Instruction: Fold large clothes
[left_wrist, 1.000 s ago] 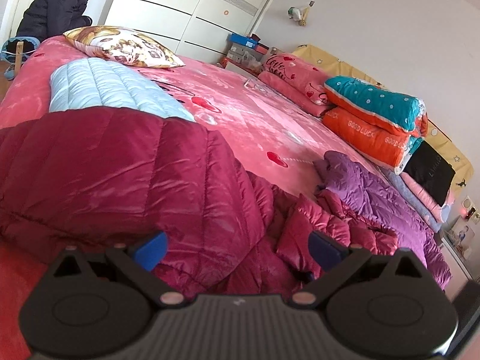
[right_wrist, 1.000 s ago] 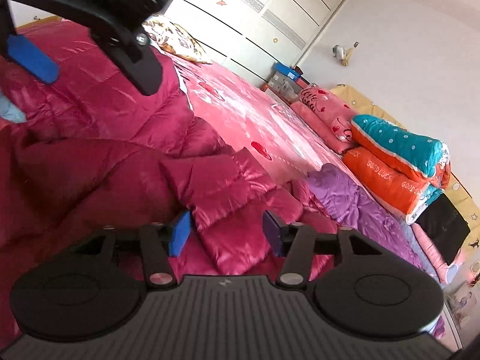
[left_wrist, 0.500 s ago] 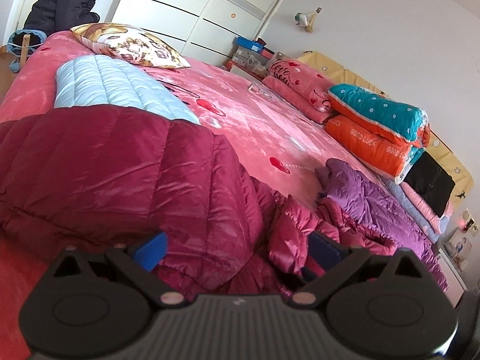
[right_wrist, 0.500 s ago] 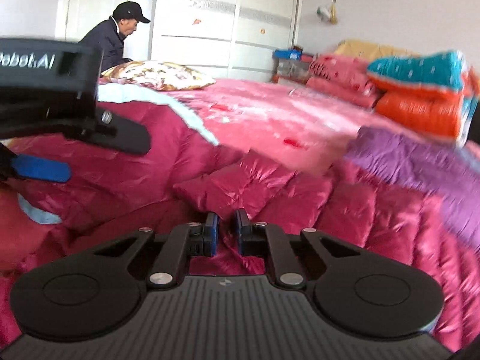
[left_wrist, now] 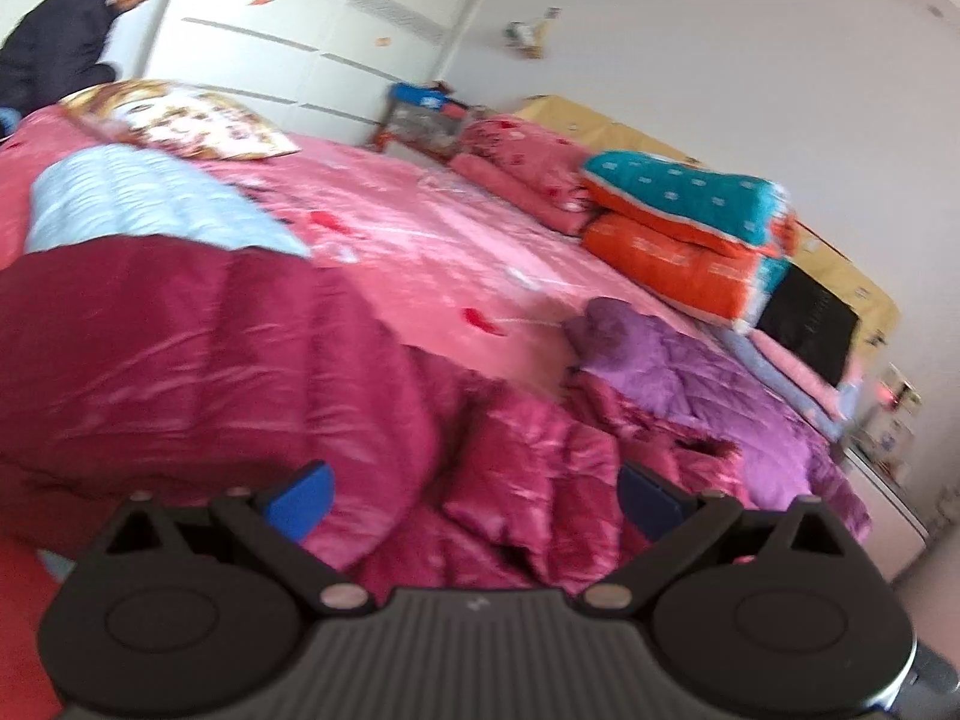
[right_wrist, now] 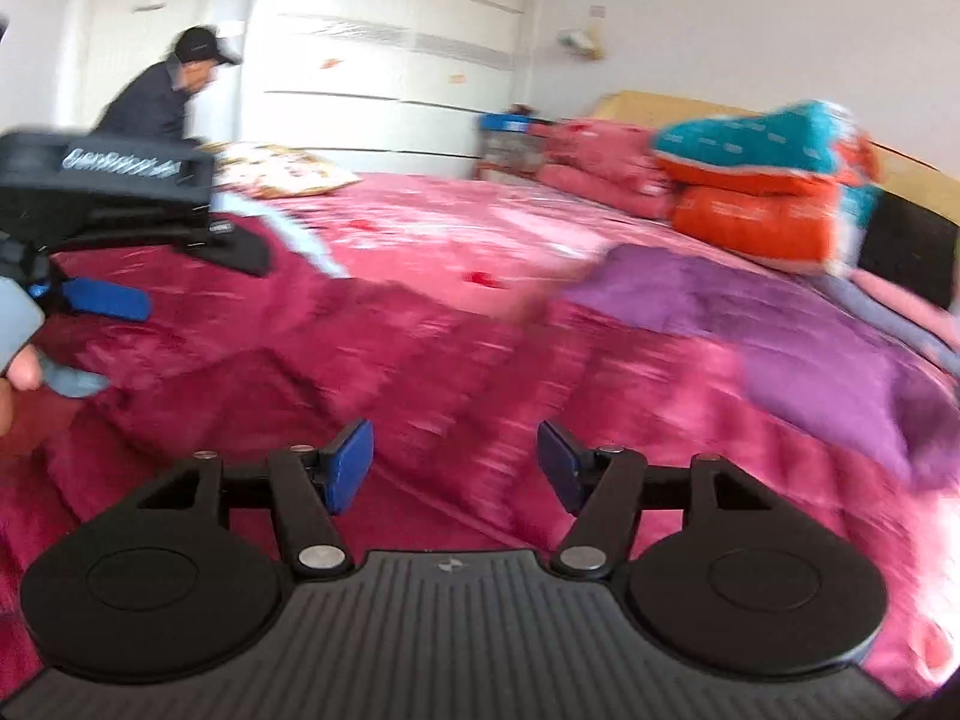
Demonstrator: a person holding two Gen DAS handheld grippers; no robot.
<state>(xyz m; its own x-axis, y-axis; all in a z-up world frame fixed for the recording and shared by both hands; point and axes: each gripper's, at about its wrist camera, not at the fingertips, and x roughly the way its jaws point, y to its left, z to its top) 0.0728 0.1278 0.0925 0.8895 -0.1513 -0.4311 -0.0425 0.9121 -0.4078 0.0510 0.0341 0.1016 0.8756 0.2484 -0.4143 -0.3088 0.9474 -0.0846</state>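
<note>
Partly folded: dark red padded coat (left_wrist: 198, 354) on bed (left_wrist: 432, 240) | sleeve side left rumpled | left tongs (left_wrist: 474, 495) apart, empty | right tongs (right_wrist: 455, 462) just opened, nothing between.

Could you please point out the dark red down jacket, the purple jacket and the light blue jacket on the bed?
dark red down jacket (left_wrist: 180, 360), left wrist view, on its broad folded panel.
purple jacket (left_wrist: 690, 372), left wrist view, on its quilted upper surface.
light blue jacket (left_wrist: 138, 204), left wrist view, on its quilted middle.

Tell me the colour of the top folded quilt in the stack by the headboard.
Teal with small white dots, on the top folded quilt; clearest in the left wrist view.
</note>
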